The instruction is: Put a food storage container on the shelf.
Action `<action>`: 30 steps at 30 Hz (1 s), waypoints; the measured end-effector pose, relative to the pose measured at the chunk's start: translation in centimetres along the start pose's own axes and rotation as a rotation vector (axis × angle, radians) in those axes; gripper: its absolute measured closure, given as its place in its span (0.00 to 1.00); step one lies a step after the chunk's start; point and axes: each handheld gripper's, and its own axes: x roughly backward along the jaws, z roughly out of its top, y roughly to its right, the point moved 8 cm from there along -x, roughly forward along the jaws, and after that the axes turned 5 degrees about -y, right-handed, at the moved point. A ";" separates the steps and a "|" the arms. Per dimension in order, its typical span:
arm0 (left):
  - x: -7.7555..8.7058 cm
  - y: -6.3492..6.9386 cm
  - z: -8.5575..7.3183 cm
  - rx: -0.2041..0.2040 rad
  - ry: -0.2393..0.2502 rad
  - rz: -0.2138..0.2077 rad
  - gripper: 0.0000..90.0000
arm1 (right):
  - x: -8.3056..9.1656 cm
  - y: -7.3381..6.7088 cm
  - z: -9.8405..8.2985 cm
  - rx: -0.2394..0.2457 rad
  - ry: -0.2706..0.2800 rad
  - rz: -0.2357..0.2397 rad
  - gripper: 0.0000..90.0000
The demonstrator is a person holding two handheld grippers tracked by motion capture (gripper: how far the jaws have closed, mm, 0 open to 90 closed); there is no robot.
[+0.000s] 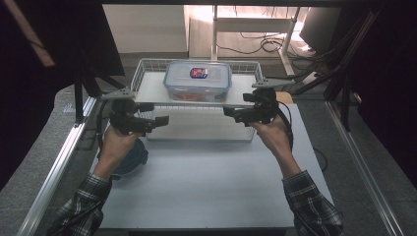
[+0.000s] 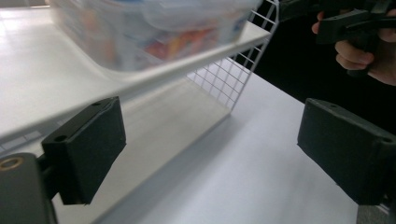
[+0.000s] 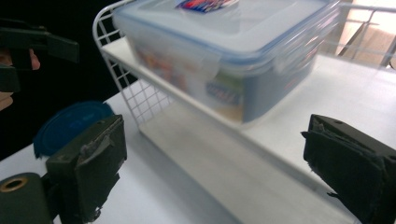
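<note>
The counter carries one white wire rack with two shelves, an upper one and a lower one. On the upper shelf sits one clear plastic food box, its blue-rimmed lid clipped on and coloured packets showing through its wall; it stands near the shelf's front edge, roughly in the middle. The lower shelf looks bare. One round blue lid or dish lies on the counter by the rack's left front corner, partly hidden under the person's left hand.

By the look of things, the work is to lift the box off the shelf, and the lifting has not begun: the box rests squarely on the shelf and nothing touches it. Two grippers flank it. The left gripper hangs just below the upper shelf's front edge at the left, jaws wide apart and holding nothing. The right gripper hovers at the shelf's front edge on the right, also spread wide and holding nothing. What seems left is nearly everything: closing in on the box from both sides, clamping it, and carrying it down.
</note>
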 end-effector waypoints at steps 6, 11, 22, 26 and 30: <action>-0.5 1.6 -2.2 -0.082 -0.037 0.049 0.04 | 0.3 -1.6 -1.6 0.054 -0.007 0.006 0.04; -1.0 2.9 -4.2 -0.082 -0.035 0.022 0.03 | 0.5 -2.9 -3.9 0.100 -0.022 0.013 0.03; -1.7 6.2 -8.8 -0.124 -0.047 -0.017 0.04 | 1.0 -4.0 -8.4 0.156 -0.039 0.012 0.02; -2.1 6.6 -10.5 -0.127 -0.062 -0.021 0.03 | 1.2 -4.3 -10.0 0.153 -0.045 0.017 0.01; -2.2 6.6 -11.6 -0.119 -0.035 -0.011 0.04 | 1.5 -4.6 -11.1 0.140 -0.049 0.018 0.01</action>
